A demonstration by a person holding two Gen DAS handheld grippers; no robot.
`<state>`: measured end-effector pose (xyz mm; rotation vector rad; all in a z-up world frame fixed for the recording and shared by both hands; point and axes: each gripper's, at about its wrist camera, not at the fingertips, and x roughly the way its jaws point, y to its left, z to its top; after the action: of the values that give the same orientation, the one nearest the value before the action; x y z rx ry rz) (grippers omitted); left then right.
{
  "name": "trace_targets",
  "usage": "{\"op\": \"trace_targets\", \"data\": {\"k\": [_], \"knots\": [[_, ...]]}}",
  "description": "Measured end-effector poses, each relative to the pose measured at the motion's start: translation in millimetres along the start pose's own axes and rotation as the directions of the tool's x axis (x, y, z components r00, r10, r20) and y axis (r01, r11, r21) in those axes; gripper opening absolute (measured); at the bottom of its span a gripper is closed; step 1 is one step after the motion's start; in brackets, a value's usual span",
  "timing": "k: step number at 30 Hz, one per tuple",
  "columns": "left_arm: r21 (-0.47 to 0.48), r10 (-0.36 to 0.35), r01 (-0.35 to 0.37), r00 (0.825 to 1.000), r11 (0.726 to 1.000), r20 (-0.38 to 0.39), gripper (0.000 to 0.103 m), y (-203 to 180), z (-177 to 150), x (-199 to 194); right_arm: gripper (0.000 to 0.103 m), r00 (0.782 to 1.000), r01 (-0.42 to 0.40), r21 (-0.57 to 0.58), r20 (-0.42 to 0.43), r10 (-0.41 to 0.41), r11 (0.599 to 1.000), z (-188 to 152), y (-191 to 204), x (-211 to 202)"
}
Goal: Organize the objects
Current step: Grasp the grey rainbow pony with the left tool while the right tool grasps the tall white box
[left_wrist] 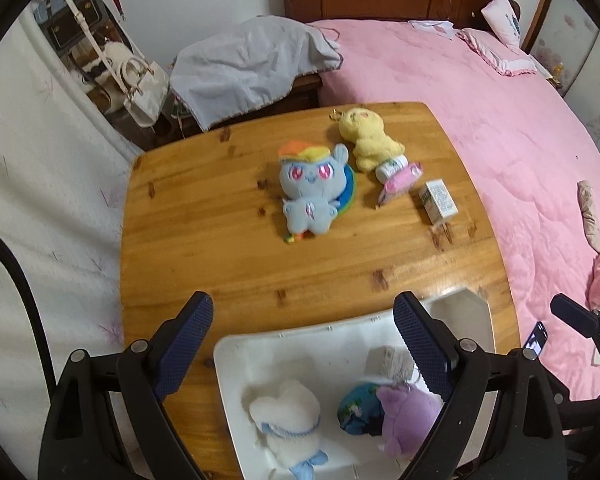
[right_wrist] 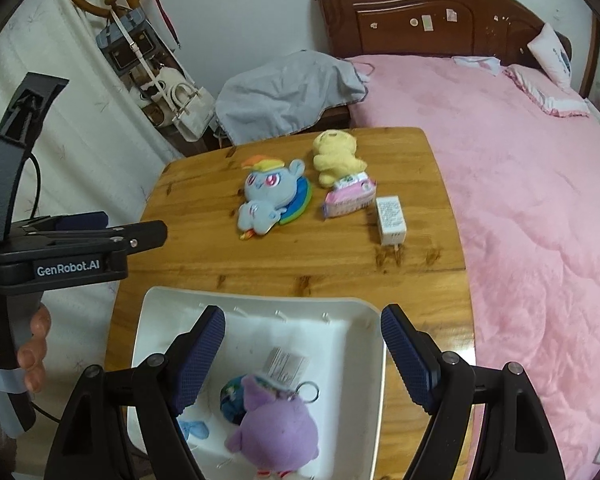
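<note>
A white tray point(left_wrist: 296, 338) point(right_wrist: 172, 304) on the near edge of the wooden table point(left_wrist: 220, 216) point(right_wrist: 204, 248) holds a purple plush point(right_wrist: 278, 426) point(left_wrist: 406, 416), a white plush point(left_wrist: 288, 420) and a small blue-green ball point(left_wrist: 358, 408) point(right_wrist: 232, 396). Farther back lie a blue pony plush point(left_wrist: 314, 190) point(right_wrist: 270, 196), a yellow plush point(left_wrist: 370, 140) point(right_wrist: 336, 156), a pink tissue pack point(left_wrist: 400, 180) point(right_wrist: 350, 196) and a white charger point(left_wrist: 438, 202) point(right_wrist: 390, 220). My left gripper point(left_wrist: 304, 348) is open and empty above the tray. My right gripper point(right_wrist: 302, 356) is open and empty above the purple plush.
A bed with a pink quilt point(left_wrist: 480, 112) point(right_wrist: 520, 168) runs along the table's right side. A grey cloth point(left_wrist: 248, 64) point(right_wrist: 292, 84) lies on a stand behind the table. Bags point(left_wrist: 140, 80) point(right_wrist: 180, 108) hang on a rack at the back left.
</note>
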<state>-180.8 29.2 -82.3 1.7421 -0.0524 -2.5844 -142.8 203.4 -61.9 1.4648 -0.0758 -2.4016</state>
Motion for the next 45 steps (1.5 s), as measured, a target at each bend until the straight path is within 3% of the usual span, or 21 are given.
{"op": "trace_targets", "data": {"k": [20, 26, 36, 40, 45], "knots": [[0.088, 0.063, -0.063, 0.998, 0.994, 0.005, 0.093, -12, 72, 41, 0.081, 0.999, 0.041, 0.04, 0.007, -0.042, 0.998, 69, -44, 41], [0.107, 0.08, -0.076, 0.996, 0.991, -0.042, 0.093, -11, 91, 78, 0.081, 0.997, 0.067, 0.088, -0.044, -0.063, 0.994, 86, -70, 84], [0.019, 0.031, -0.028, 0.98, 0.999, -0.199, 0.093, 3, 109, 166, 0.081, 0.981, 0.115, 0.084, -0.167, -0.1, 0.99, 90, -99, 166], [-0.011, 0.002, -0.004, 0.975, 1.0, -0.222, 0.093, 0, 112, 190, 0.081, 0.974, 0.117, 0.083, -0.202, -0.099, 0.99, 89, -106, 188], [-0.006, 0.03, -0.033, 0.973, 0.999, -0.229, 0.095, -5, 115, 207, 0.081, 0.97, 0.11, 0.073, -0.225, -0.091, 0.991, 89, -111, 208]]}}
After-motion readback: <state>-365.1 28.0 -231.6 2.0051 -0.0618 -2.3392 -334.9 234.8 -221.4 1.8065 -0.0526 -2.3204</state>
